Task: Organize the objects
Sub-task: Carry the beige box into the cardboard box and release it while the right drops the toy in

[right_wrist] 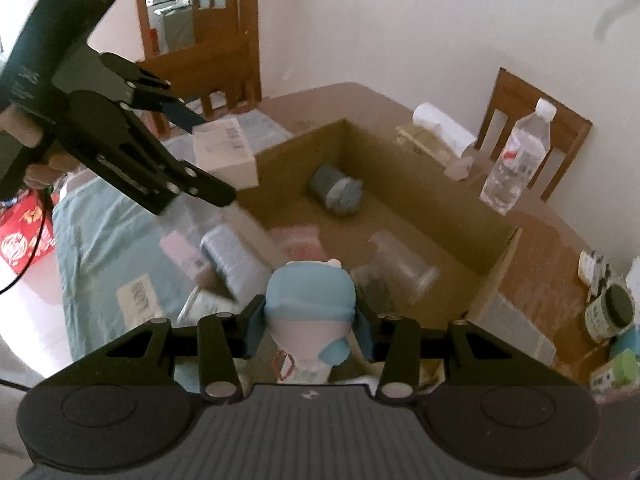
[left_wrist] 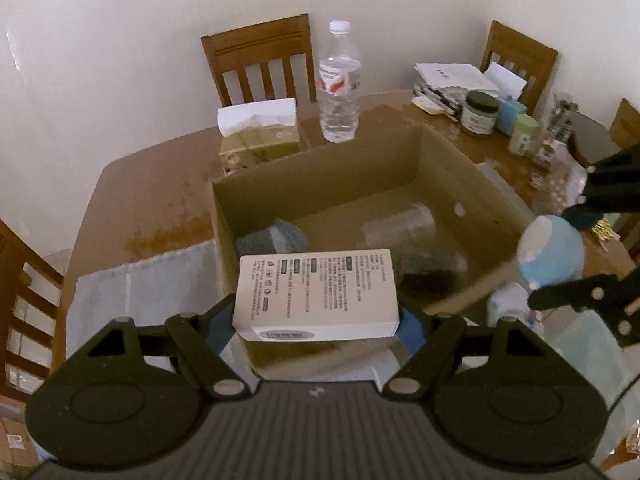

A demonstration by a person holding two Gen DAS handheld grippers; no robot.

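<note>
I am holding a white box clamped in the left fingers over the carton's near wall, its long axis running across the fingers, printed face up. The right gripper is pinching a blue toy; either could be clipping the rim or slipping out.

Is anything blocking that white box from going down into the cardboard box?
Nothing visible does. The left gripper holds the white box above the open cardboard box's near edge. A grey roll and clear cup lie inside, with bare floor between.
</note>
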